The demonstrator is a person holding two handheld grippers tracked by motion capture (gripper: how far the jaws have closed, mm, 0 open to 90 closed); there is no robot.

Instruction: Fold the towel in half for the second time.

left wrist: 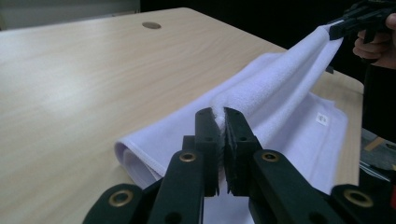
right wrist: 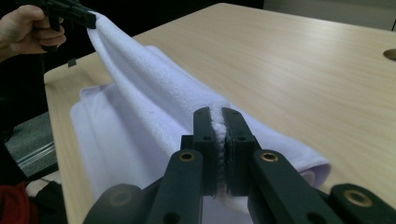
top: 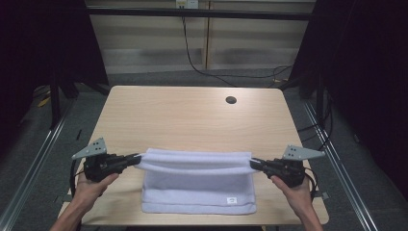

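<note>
A light wooden table (top: 192,115) with a round cable hole (top: 231,100) stood on grey floor, dark curtains at both sides. On its near half lay a white towel (top: 199,190), long axis running left to right, its small label near the front right corner. The left gripper (top: 136,158) and the right gripper (top: 254,164) each pinched an end of the upper layer's far edge, held raised and stretched between them.

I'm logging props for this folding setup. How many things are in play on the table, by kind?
White towel: 1, lying on the wooden table, its far edge lifted.
Black two-jaw grippers: 2, the left gripper and the right gripper, each shut on a corner of that edge.
Total: 3
</note>
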